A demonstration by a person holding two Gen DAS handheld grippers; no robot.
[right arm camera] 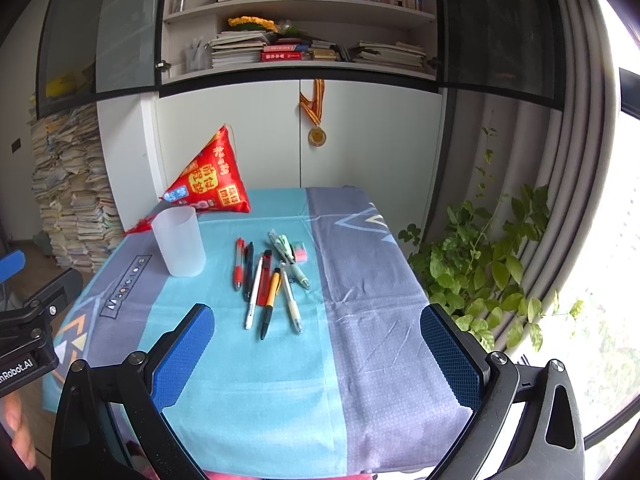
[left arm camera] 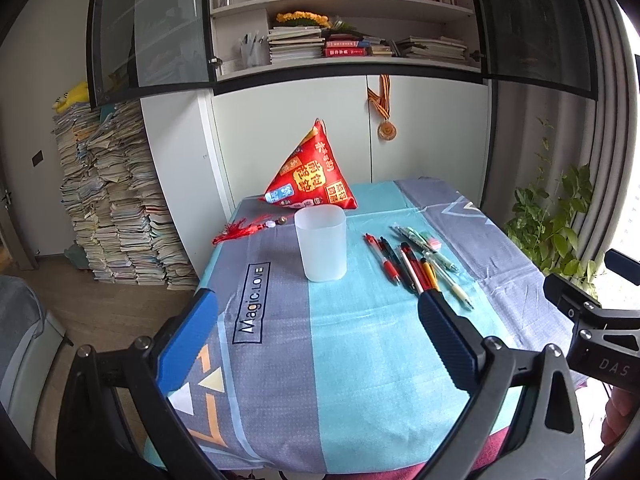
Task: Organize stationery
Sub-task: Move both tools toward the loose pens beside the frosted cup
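A frosted plastic cup (left arm camera: 320, 242) (right arm camera: 179, 241) stands upright on the table. Several pens (left arm camera: 416, 266) (right arm camera: 266, 284) lie side by side on the cloth to its right, with a pink eraser (left arm camera: 434, 244) (right arm camera: 300, 252) just behind them. My left gripper (left arm camera: 316, 300) is open and empty over the near part of the table, in front of the cup. My right gripper (right arm camera: 318, 316) is open and empty, hovering just in front of the pens.
The table carries a blue and grey cloth (left arm camera: 360, 340) (right arm camera: 360, 280). A red pyramid-shaped pouch (left arm camera: 316, 174) (right arm camera: 210, 180) and a red tassel (left arm camera: 236, 232) lie at the back. Cupboards stand behind, book stacks (left arm camera: 108, 200) to the left, a plant (right arm camera: 488, 268) to the right.
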